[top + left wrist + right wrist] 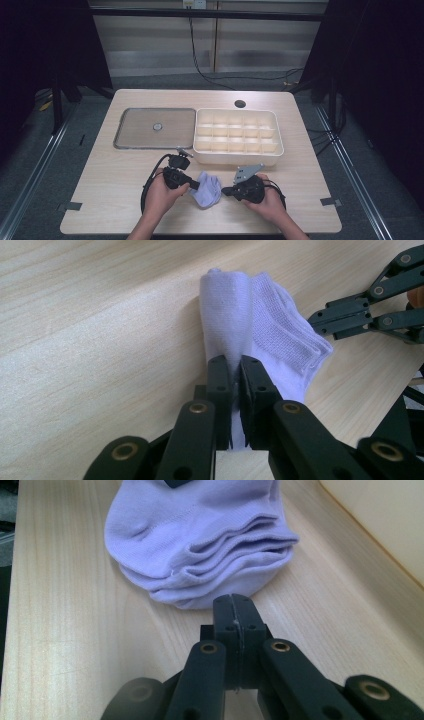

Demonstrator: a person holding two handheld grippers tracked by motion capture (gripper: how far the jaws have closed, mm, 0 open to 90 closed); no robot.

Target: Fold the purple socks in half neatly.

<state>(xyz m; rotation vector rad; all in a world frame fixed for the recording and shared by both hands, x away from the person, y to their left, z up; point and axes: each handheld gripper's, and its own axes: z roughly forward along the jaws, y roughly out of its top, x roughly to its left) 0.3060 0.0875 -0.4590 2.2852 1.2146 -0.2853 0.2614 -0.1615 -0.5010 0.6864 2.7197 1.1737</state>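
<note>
A folded pale lilac sock (pixel 208 189) lies on the wooden table (pixel 115 172) near its front edge, between my two hands. My left gripper (pixel 196 185) is shut on the sock's left side; in the left gripper view its jaws pinch a raised fold of the sock (pixel 227 320). My right gripper (pixel 225 191) sits just right of the sock, shut with nothing between its jaws. In the right gripper view the sock (pixel 200 540) lies just beyond the closed jaw tips (pixel 233 602). My right gripper (pixel 320 320) also appears at the right in the left gripper view.
A cream tray with several small compartments (pixel 237 156) stands behind the grippers, its wall (pixel 380 525) close on the right. A flat grey metal lid with a small knob (pixel 156 127) lies to its left. A round hole (pixel 240 104) marks the far table edge.
</note>
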